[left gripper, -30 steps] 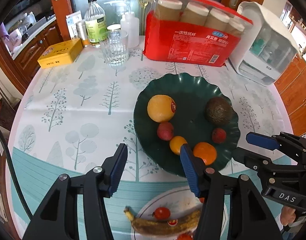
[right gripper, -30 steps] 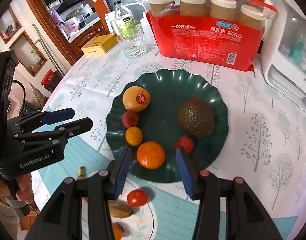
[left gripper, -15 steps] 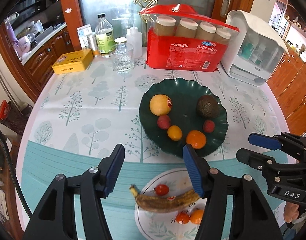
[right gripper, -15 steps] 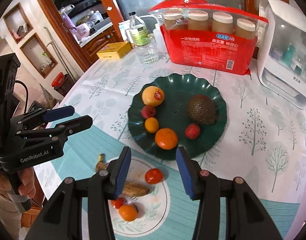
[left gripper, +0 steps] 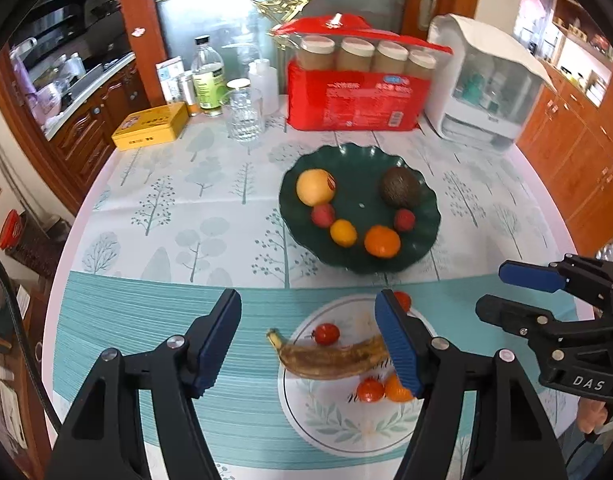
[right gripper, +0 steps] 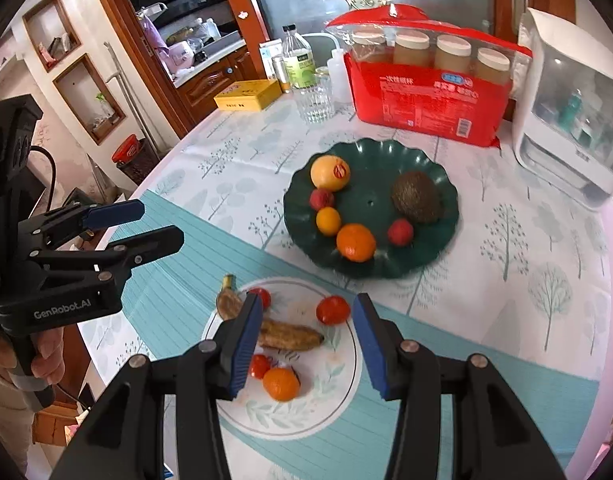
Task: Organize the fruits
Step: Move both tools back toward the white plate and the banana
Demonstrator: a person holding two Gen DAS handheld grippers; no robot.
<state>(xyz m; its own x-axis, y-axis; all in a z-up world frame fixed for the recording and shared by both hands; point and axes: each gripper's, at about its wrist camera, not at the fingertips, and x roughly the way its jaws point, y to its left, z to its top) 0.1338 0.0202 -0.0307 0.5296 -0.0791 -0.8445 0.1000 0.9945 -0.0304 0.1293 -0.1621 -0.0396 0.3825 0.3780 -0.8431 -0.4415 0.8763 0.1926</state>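
A dark green plate [left gripper: 358, 156] holds a large yellow fruit [left gripper: 315, 187], an avocado [left gripper: 399, 187], an orange [left gripper: 382, 241] and several small fruits. Nearer me, a white plate [left gripper: 346, 428] carries a brown banana [left gripper: 330, 358], cherry tomatoes [left gripper: 325, 333] and a small orange [left gripper: 398, 390]. My left gripper [left gripper: 308, 320] hovers above the white plate, its jaws opening and gripping nothing. My right gripper [right gripper: 306, 332] hangs open and empty over the same white plate [right gripper: 306, 412], with the banana [right gripper: 286, 336] and a tomato [right gripper: 333, 309] below it.
At the back of the table stand a red pack of paper cups [left gripper: 358, 96], a white appliance [left gripper: 486, 92], a glass [left gripper: 244, 116], a bottle [left gripper: 207, 76] and a yellow tin [left gripper: 150, 126]. The round table's edge curves close on the left.
Both grippers have drawn back and up from the green plate, so the white plate with the banana has come fully into view. The left jaws have spread wider.
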